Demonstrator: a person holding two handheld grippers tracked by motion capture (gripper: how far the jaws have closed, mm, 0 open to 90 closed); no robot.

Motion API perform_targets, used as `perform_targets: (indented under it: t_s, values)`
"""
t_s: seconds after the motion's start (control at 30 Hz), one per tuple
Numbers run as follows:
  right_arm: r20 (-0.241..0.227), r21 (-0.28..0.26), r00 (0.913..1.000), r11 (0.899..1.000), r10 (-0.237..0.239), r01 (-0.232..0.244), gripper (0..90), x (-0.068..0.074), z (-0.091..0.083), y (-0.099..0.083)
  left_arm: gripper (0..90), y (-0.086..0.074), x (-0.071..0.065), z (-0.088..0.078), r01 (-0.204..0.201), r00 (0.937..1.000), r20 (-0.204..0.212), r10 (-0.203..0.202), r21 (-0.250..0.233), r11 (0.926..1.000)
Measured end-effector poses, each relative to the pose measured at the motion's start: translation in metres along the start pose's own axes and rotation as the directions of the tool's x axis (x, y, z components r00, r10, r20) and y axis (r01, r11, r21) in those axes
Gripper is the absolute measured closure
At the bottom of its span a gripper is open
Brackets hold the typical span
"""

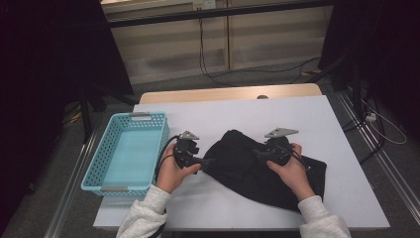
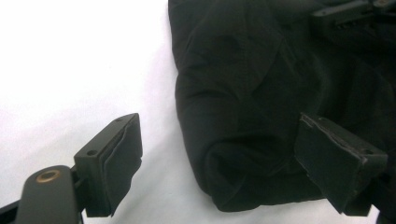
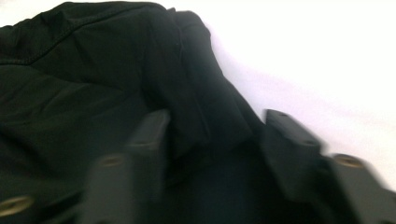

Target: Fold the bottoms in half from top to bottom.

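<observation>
Nearest me, my left gripper (image 1: 204, 162) sits at the left edge of the black garment (image 1: 257, 171), jaws spread wide with a rolled fold of cloth lying between them but not pinched; in the left gripper view one pad (image 2: 122, 161) rests over bare sheet and the other over the cloth. My right gripper (image 1: 258, 153) is over the middle of the garment, pointing left, jaws part open around a ridge of fabric. The right gripper view is blurred, but I see a gap on both sides of the ridge, so I count it as not gripping.

The garment lies crumpled on the white sheet (image 1: 237, 111) that covers the table, its bulk between my two hands and a flatter part running out to the right under my right hand (image 1: 293, 171).

I judge it light, soft and floppy: it will sag and unfold wherever I lift it, and a single layer may slip from the pads. The rolled fold by my left jaws is the better hold, being thick enough to bite on; the ridge at my right is the second.

Farther left stands a blue basket (image 1: 99, 166), empty, just beside my left hand (image 1: 173, 173).
</observation>
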State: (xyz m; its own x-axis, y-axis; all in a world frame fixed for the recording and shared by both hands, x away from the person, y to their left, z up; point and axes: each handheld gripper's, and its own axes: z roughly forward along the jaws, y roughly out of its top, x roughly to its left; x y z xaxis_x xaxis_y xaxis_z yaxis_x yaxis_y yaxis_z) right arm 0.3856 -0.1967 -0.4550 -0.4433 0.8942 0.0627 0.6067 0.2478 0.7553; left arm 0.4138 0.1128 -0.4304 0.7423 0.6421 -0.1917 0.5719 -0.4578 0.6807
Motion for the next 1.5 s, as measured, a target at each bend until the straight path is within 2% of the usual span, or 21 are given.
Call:
perform_targets:
  t_s: [0.1, 0.17, 0.2, 0.3, 0.37, 0.5, 0.57, 0.8, 0.97, 1.1, 1.17, 1.2, 1.23, 1.27, 1.37, 1.4, 1.43, 1.47, 1.5]
  values:
    - [-0.024, 0.007, 0.9997, 1.000, 0.005, -0.005, 63.3, 0.000, 0.002, -0.001, 15.9, -0.001, 0.001, 0.000, 0.001, 1.0000, -0.004, -0.001, 0.006, 1.0000]
    - [-0.030, 0.025, 0.9993, 1.000, 0.019, -0.019, 68.3, 0.000, 0.005, -0.002, 15.9, -0.001, 0.001, -0.001, -0.002, 1.0000, -0.003, 0.002, 0.008, 1.0000]
    - [-0.039, 0.026, 0.9991, 1.000, 0.018, -0.017, 75.4, 0.000, 0.006, -0.003, 15.9, -0.001, 0.000, -0.001, -0.003, 1.0000, -0.007, 0.003, 0.005, 1.0000]
    - [-0.055, 0.012, 0.9983, 1.000, 0.022, -0.022, 82.7, 0.000, 0.005, -0.003, 16.2, -0.001, 0.001, -0.002, -0.007, 0.9999, -0.012, 0.007, 0.001, 1.0000]
    - [-0.064, -0.003, 0.9977, 1.000, 0.020, -0.020, 83.2, -0.001, 0.003, -0.001, 16.3, -0.001, 0.001, -0.003, -0.007, 0.9999, -0.012, 0.007, -0.001, 1.0000]
    - [-0.082, -0.032, 0.9957, 0.998, 0.043, -0.046, 83.2, -0.003, -0.010, 0.003, 17.2, -0.001, 0.002, -0.005, 0.002, 0.9999, -0.012, -0.002, -0.015, 0.9999]
    - [-0.090, -0.039, 0.9948, 0.998, 0.047, -0.051, 83.1, -0.005, -0.014, 0.004, 18.4, 0.000, 0.003, -0.006, 0.015, 0.9998, -0.013, -0.016, -0.034, 0.9993]
    - [-0.108, -0.043, 0.9921, 0.997, 0.065, -0.070, 83.2, -0.011, -0.032, 0.004, 21.3, 0.002, 0.006, -0.011, 0.032, 0.9992, -0.022, -0.034, -0.067, 0.9972]
    - [-0.101, -0.049, 0.9923, 0.996, 0.072, -0.077, 83.0, -0.016, -0.040, 0.002, 27.9, 0.000, 0.004, -0.007, 0.002, 1.0000, -0.007, -0.002, -0.034, 0.9994]
    - [-0.099, -0.041, 0.9918, 0.995, 0.081, -0.086, 83.1, -0.020, -0.042, -0.001, 28.1, 0.000, 0.002, -0.002, 0.008, 0.9999, -0.012, -0.008, -0.036, 0.9993]
    - [-0.102, -0.033, 0.9912, 0.996, 0.085, -0.089, 83.1, -0.022, -0.044, -0.003, 28.4, 0.000, 0.002, -0.002, 0.020, 0.9997, -0.014, -0.021, -0.059, 0.9981]
    - [-0.100, -0.034, 0.9912, 0.995, 0.087, -0.091, 83.0, -0.022, -0.044, -0.004, 29.2, 0.000, 0.002, -0.003, 0.012, 0.9994, -0.032, -0.014, -0.071, 0.9974]
    - [-0.102, -0.033, 0.9911, 0.995, 0.085, -0.089, 83.0, -0.023, -0.045, -0.005, 30.4, 0.001, 0.003, -0.004, 0.015, 0.9995, -0.028, -0.018, -0.082, 0.9965]
    - [-0.099, -0.033, 0.9913, 0.995, 0.087, -0.090, 82.9, -0.024, -0.046, -0.005, 31.5, 0.001, 0.003, -0.004, 0.021, 0.9996, -0.019, -0.022, -0.075, 0.9970]
    - [-0.095, -0.022, 0.9916, 0.996, 0.088, -0.090, 83.0, -0.025, -0.045, -0.008, 34.4, 0.001, 0.000, -0.001, 0.004, 1.0000, 0.004, -0.003, -0.048, 0.9988]
    - [-0.095, -0.017, 0.9914, 0.996, 0.091, -0.093, 83.0, -0.025, -0.045, -0.009, 36.7, 0.000, -0.002, 0.002, -0.002, 0.9998, 0.021, 0.003, -0.033, 0.9995]
    - [-0.094, -0.017, 0.9913, 0.996, 0.091, -0.093, 82.9, -0.025, -0.045, -0.009, 43.2, -0.001, -0.005, 0.005, -0.001, 0.9988, 0.049, 0.002, -0.020, 0.9998]
    - [-0.092, -0.016, 0.9916, 0.996, 0.091, -0.093, 82.8, -0.026, -0.044, -0.010, 44.2, -0.002, -0.008, 0.009, 0.000, 0.9980, 0.063, 0.001, -0.010, 1.0000]
    - [-0.090, -0.013, 0.9916, 0.995, 0.093, -0.095, 82.8, -0.026, -0.043, -0.011, 44.0, -0.002, -0.010, 0.013, -0.018, 0.9984, 0.054, 0.018, 0.004, 0.9998]
